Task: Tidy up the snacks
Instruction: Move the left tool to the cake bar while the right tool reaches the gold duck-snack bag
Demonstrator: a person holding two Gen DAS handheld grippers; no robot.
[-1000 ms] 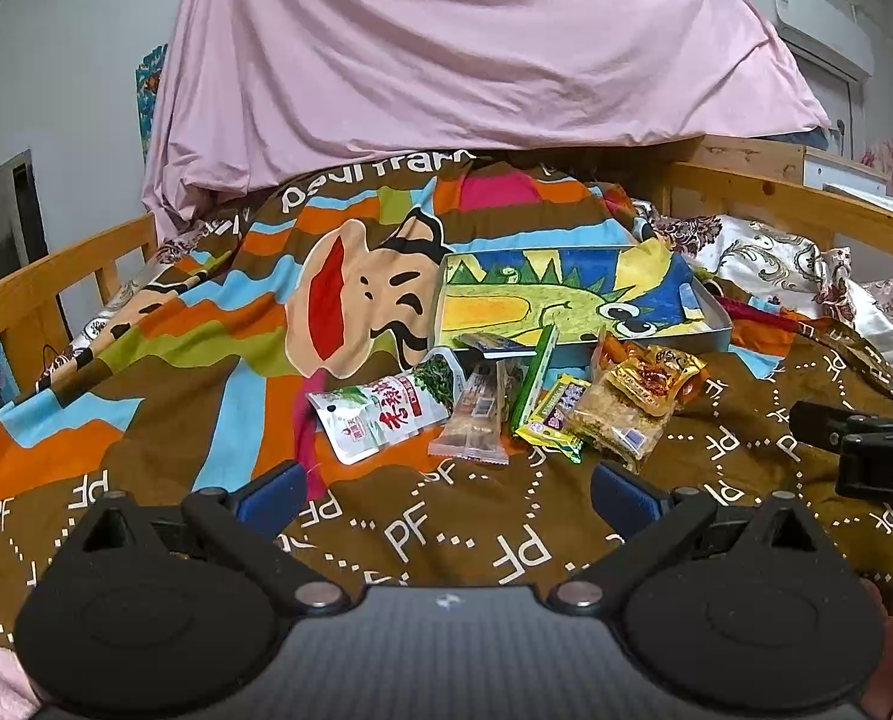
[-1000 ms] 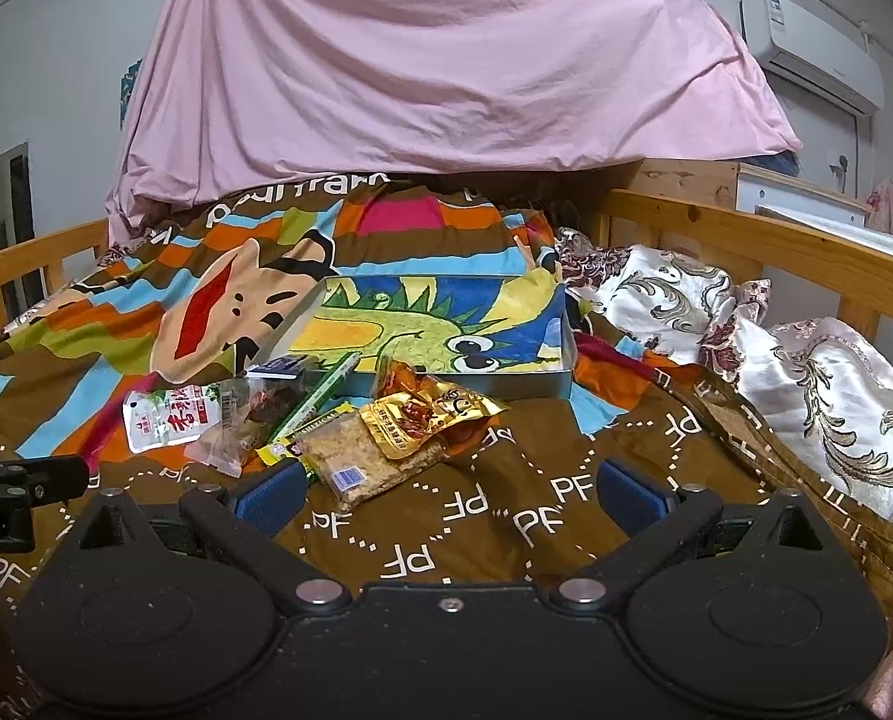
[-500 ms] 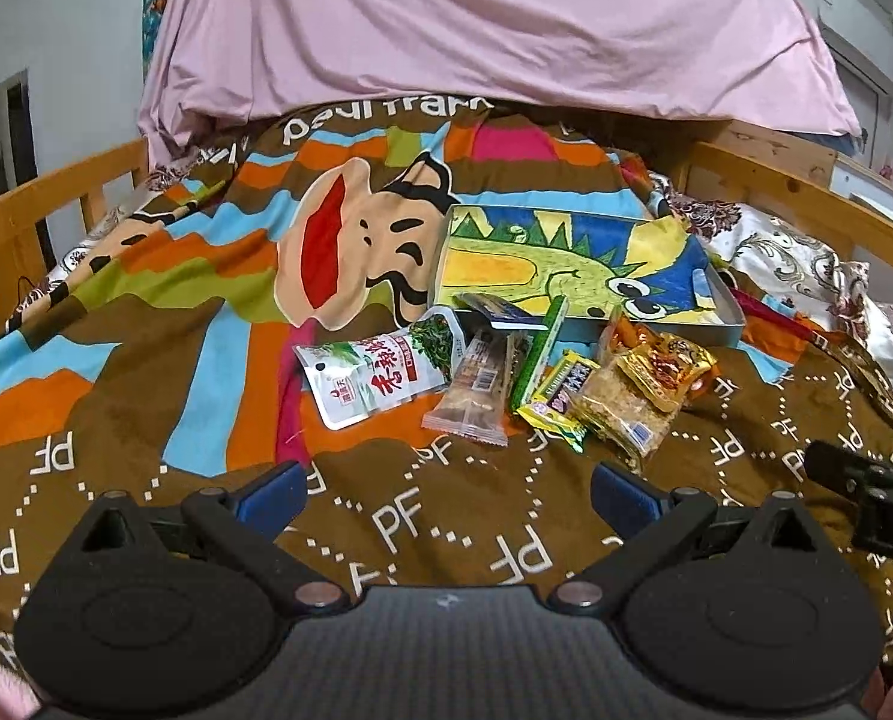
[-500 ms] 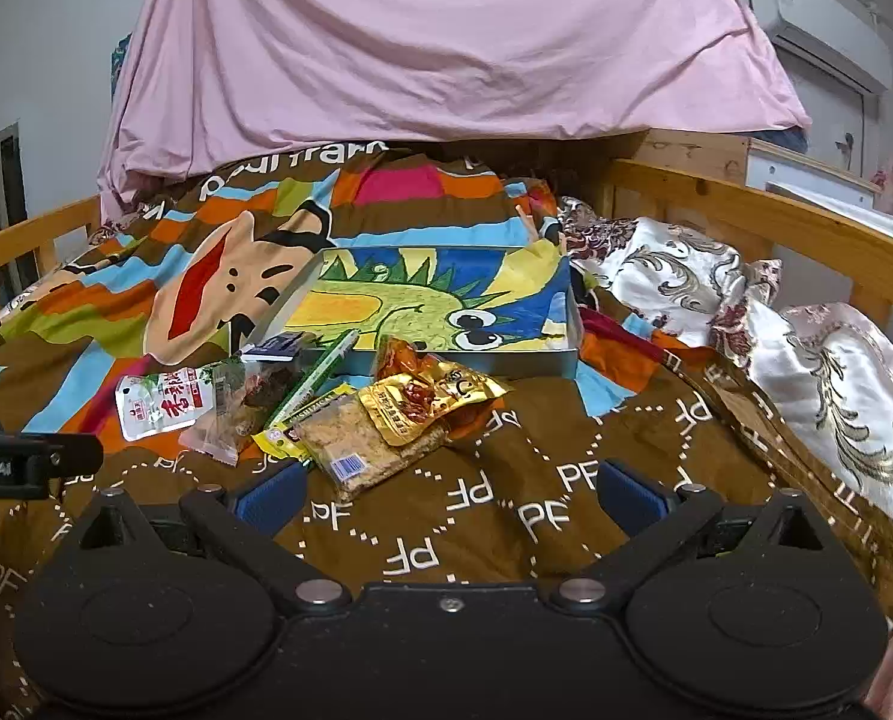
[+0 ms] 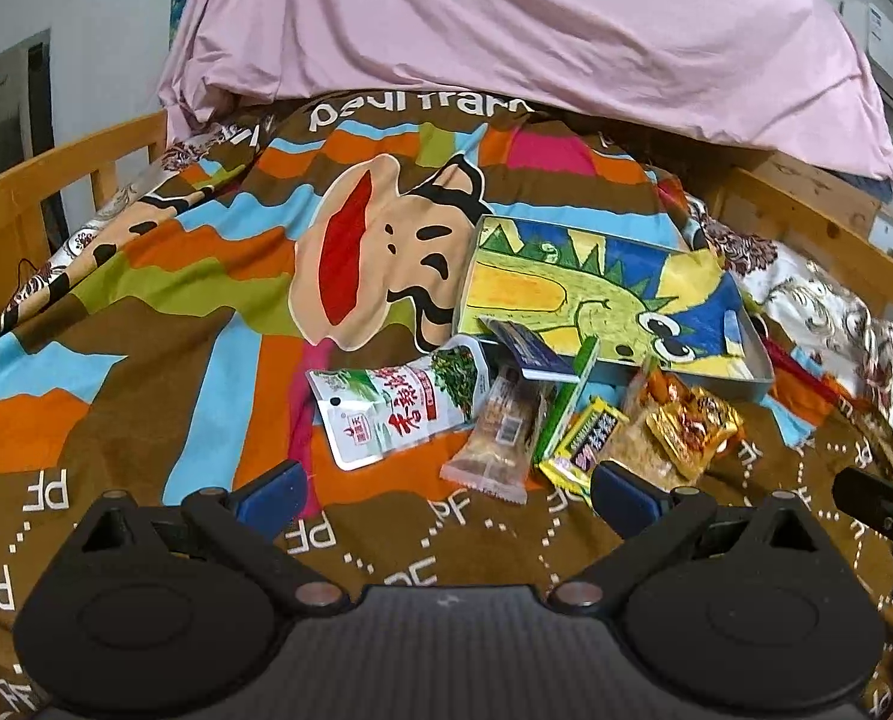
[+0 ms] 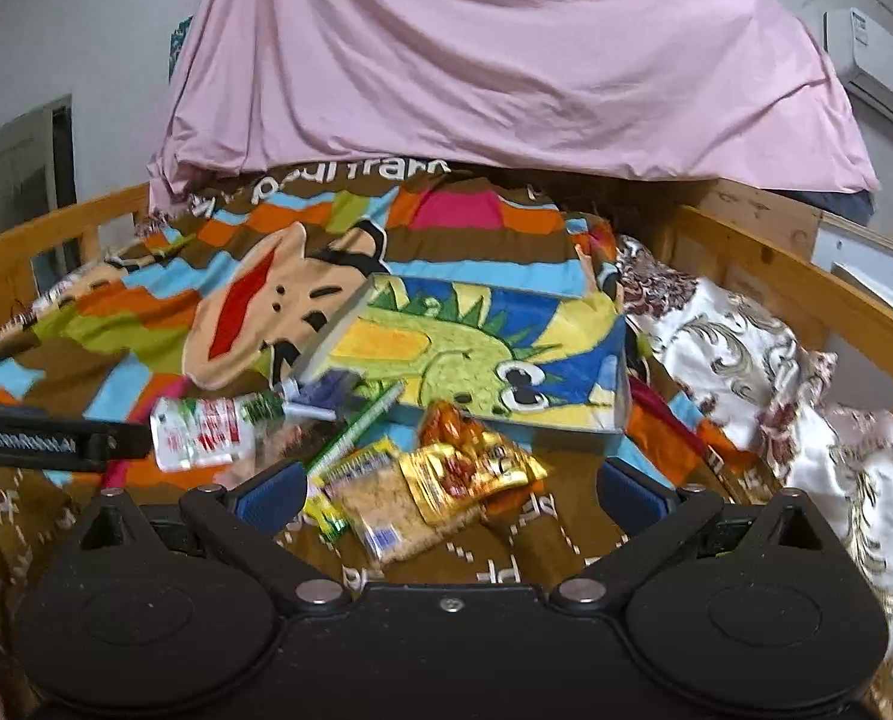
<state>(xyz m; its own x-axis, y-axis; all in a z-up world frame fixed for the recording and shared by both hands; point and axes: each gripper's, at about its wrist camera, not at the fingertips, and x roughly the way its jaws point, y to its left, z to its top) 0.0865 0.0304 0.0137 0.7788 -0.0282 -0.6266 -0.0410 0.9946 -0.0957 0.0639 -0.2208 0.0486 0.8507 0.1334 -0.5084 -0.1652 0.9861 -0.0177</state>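
**Foil and plastic packets heaped at the tray's lip, both claws spread and empty**

Crinkly packets lie in one overlapping pile on the blanket (image 5: 146,360), just in front of the dinosaur tray (image 5: 752,354). Your left gripper (image 5: 446,495) hangs with its jaws wide apart and holds nothing; your right gripper (image 6: 446,495) is likewise spread, with nothing between its fingers.

The risk, as I judge it, is the overlap. The gold packet (image 6: 470,471) rests on the cracker packet (image 6: 386,516), and the yellow-green packet (image 5: 584,441) touches the green stick (image 5: 563,399). Close on one edge and you may drag a neighbour along or pinch two at once. Slick film could also slip out of a shallow pinch, and the soft bedding may give under your fingers.

The dark packet (image 5: 530,348) lies across the tray's near edge, so anything you slide in low may catch on it. The white pouch (image 5: 392,411) and the clear wafer packet (image 5: 500,438) lie leftward, with freer edges. Wooden rails (image 6: 806,294) flank the bed, well apart from the pile. Your grippers are close to each other here; mind they don't meet over the heap.
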